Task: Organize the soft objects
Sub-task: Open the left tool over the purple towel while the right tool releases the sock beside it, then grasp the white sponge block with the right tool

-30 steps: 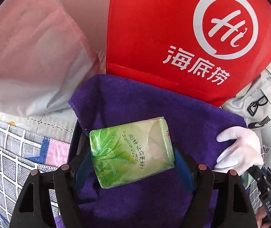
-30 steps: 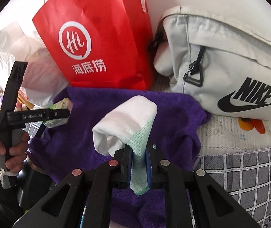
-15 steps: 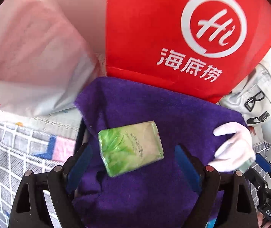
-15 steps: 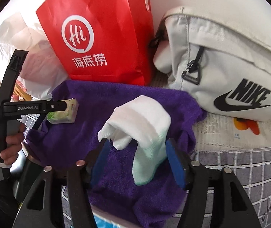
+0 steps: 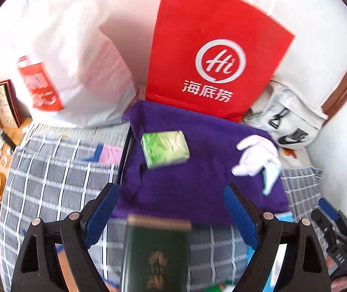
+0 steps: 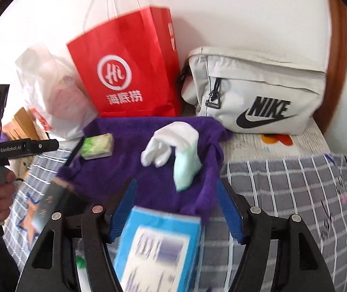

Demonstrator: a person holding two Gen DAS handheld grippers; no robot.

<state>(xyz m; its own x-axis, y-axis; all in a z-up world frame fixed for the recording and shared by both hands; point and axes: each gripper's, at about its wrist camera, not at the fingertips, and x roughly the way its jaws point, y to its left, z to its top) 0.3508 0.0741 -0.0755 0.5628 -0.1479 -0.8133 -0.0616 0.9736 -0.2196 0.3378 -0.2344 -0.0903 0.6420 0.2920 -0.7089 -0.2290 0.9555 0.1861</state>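
Observation:
A purple towel lies spread on the checked cloth. On it lie a green tissue pack at the left and a white sock with a mint cuff at the right. My left gripper is open and empty, pulled back from the towel, above a dark green box. My right gripper is open and empty, above a blue box at the towel's near edge.
A red paper bag stands behind the towel, a white plastic bag to its left, a grey Nike bag to its right. The checked cloth covers the surface. The dark green box also shows in the right wrist view.
Both grippers opened and let go: the tissue pack and the sock now lie on the towel. Both grippers pulled back and up, bringing the green and blue boxes into view.

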